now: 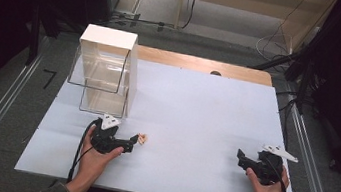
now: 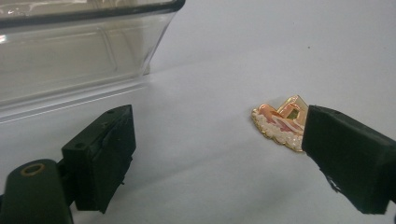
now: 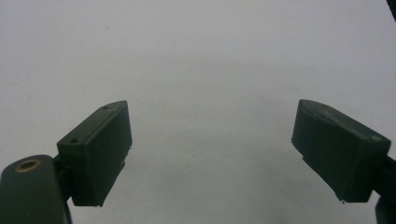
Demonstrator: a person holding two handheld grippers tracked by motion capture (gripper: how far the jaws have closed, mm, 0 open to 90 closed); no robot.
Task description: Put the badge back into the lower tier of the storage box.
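The left gripper lies low over the table with its jaws spread wide, pinching nothing; in the left gripper view its right-hand jaw sits just beside the brooch, whether touching it I cannot tell. The brooch is small, pink and gold, with a pale beaded edge, lying flat near the table's near left, in front of the clear box. The right gripper, well apart at the near right, is spread and holds nothing.

trinket partly behind claw pad
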